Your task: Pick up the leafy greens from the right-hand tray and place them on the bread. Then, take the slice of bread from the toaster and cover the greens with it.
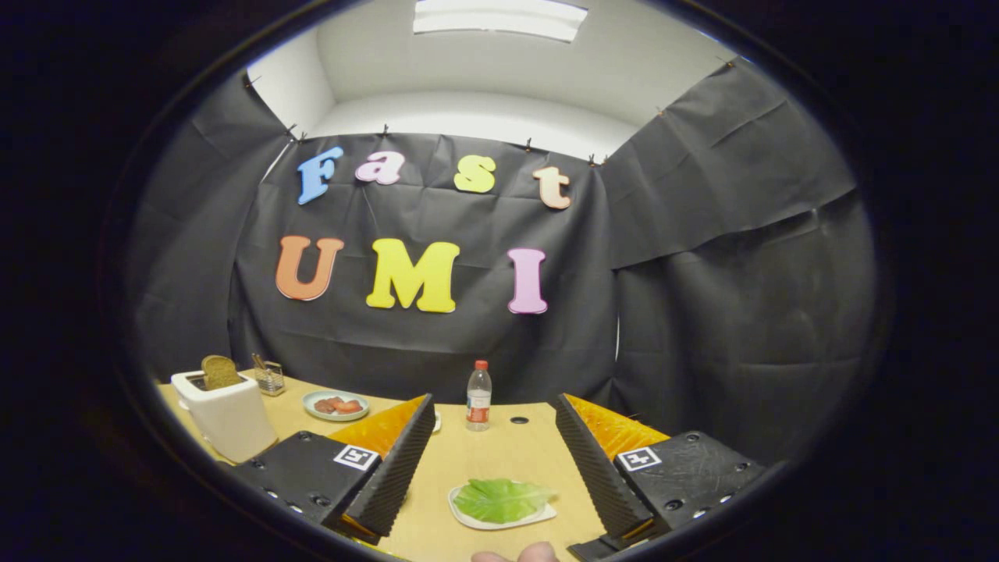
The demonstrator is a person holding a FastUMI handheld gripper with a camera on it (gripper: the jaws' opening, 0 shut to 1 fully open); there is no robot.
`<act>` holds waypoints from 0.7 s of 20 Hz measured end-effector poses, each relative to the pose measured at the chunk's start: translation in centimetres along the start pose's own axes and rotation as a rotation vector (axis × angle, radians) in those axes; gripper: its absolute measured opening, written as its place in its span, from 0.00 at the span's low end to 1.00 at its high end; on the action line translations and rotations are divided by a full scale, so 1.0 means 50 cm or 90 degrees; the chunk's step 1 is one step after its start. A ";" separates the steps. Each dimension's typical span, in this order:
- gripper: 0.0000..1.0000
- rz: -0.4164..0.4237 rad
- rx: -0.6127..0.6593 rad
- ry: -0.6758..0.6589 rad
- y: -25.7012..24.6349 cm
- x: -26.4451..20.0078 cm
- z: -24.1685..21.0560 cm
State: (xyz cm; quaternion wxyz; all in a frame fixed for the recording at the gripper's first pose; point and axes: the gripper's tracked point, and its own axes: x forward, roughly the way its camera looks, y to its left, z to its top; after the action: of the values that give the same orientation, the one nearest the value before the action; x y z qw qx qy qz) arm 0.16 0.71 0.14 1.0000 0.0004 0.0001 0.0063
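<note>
The leafy greens (pixel 501 499) lie on a small white tray (pixel 467 517) on the wooden table, between my two fingers and slightly ahead of them. My gripper (pixel 499 460) is open, held above the table with nothing between its fingers. At the far left stands a white toaster (pixel 228 415) with a brown slice of bread (pixel 220 371) sticking up out of its slot. Part of a white plate (pixel 437 421) peeks out from behind my left finger; what lies on it is hidden.
A plate with red slices (pixel 335 405) sits beyond the left finger, next to the toaster. A small wire holder (pixel 269 377) stands behind the toaster. A clear bottle with a red cap (pixel 478 396) stands at the table's far side. A person's fingertips (pixel 515 554) show near the tray.
</note>
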 end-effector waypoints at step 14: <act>0.95 0.015 -0.012 0.013 0.030 0.008 -0.010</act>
State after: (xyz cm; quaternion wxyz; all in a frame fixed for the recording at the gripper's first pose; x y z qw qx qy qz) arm 0.55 2.20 -0.33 0.9998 -0.0089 0.0100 0.0177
